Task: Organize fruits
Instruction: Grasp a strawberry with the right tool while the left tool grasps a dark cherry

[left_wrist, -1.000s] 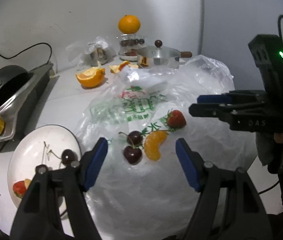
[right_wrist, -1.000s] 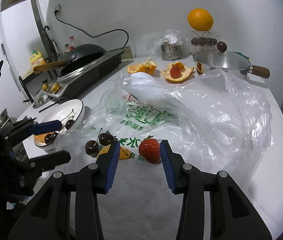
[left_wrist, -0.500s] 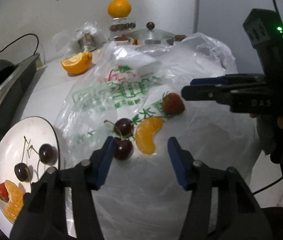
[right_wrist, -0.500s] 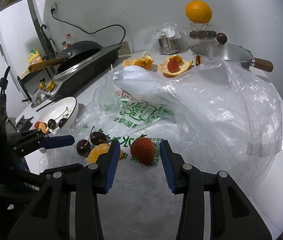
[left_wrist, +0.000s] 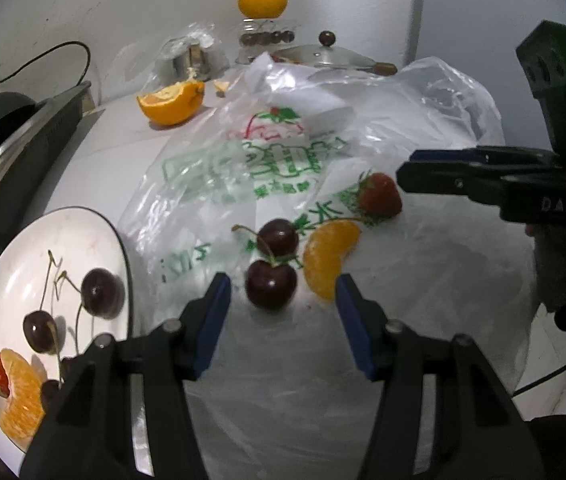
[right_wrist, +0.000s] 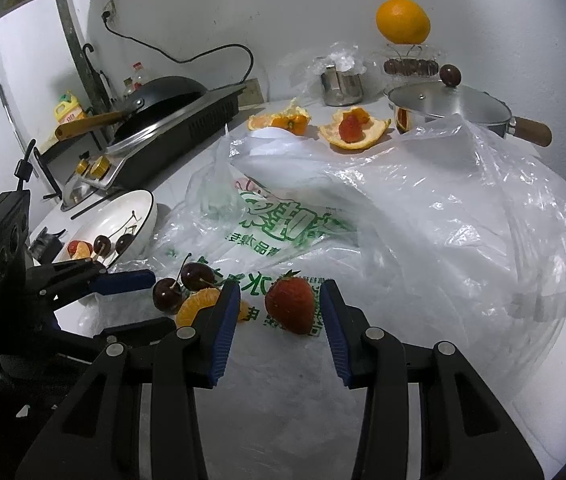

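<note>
On a clear plastic bag [left_wrist: 275, 160] lie two dark cherries, an orange segment [left_wrist: 329, 258] and a strawberry [left_wrist: 379, 196]. My left gripper [left_wrist: 283, 292] is open with the near cherry [left_wrist: 271, 284] between its blue fingertips. The far cherry [left_wrist: 279, 236] lies just beyond. My right gripper [right_wrist: 279, 300] is open around the strawberry [right_wrist: 291, 304], and it shows from the side in the left wrist view [left_wrist: 415, 168]. A white plate [left_wrist: 15, 256] at the left holds two cherries, an orange segment and a strawberry.
A cooktop with a black pan [right_wrist: 163, 96] stands at the left. At the back are orange peels [right_wrist: 351, 132], a steel pot with lid [right_wrist: 447, 108], a steel cup [right_wrist: 341, 84] and a whole orange [right_wrist: 403, 20] on a jar. The bag bulges at the right [right_wrist: 483, 208].
My left gripper has moved forward and narrowed, so the near cherry now sits between its fingertips. My right gripper has moved in around the strawberry.
</note>
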`<act>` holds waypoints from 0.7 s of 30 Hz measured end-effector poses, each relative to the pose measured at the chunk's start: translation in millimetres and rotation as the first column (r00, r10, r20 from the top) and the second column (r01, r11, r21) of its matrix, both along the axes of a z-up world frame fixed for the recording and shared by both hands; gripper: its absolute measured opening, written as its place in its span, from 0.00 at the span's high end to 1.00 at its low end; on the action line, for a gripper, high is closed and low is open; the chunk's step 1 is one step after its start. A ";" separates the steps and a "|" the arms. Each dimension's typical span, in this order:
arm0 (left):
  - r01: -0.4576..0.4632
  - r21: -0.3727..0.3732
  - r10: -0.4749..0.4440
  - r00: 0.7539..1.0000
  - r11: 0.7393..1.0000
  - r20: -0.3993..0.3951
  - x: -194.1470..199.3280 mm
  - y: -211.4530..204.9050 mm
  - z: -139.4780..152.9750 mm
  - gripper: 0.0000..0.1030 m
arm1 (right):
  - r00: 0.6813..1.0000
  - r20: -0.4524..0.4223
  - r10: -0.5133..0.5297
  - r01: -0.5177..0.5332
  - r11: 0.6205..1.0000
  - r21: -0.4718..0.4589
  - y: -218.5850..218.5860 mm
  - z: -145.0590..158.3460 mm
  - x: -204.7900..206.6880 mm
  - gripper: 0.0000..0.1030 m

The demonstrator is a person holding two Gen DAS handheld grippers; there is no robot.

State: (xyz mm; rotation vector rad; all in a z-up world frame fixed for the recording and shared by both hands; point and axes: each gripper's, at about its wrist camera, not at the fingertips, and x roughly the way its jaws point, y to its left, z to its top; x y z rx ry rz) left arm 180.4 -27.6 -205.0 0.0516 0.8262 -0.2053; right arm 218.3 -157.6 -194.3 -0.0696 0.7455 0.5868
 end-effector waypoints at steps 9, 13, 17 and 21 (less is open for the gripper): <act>-0.004 0.059 0.003 1.000 0.998 0.017 1.0 6.1 -3.9 0.65 | 1.000 -0.024 0.005 -0.006 0.998 -0.055 9.3 -8.2 6.5 0.58; 0.027 0.091 -0.030 0.999 0.996 0.036 1.1 0.7 -0.5 0.65 | 0.999 -0.035 -0.003 0.000 0.997 -0.082 12.7 -12.6 11.2 0.58; 0.076 0.122 -0.079 0.996 0.990 0.027 4.4 -9.5 -4.5 0.65 | 0.999 -0.045 -0.009 0.004 0.995 -0.102 16.4 -17.0 15.4 0.58; 0.077 0.108 -0.079 0.997 0.991 0.018 7.1 -6.6 -6.3 0.65 | 0.999 -0.049 -0.014 0.008 0.993 -0.120 19.8 -19.8 17.9 0.58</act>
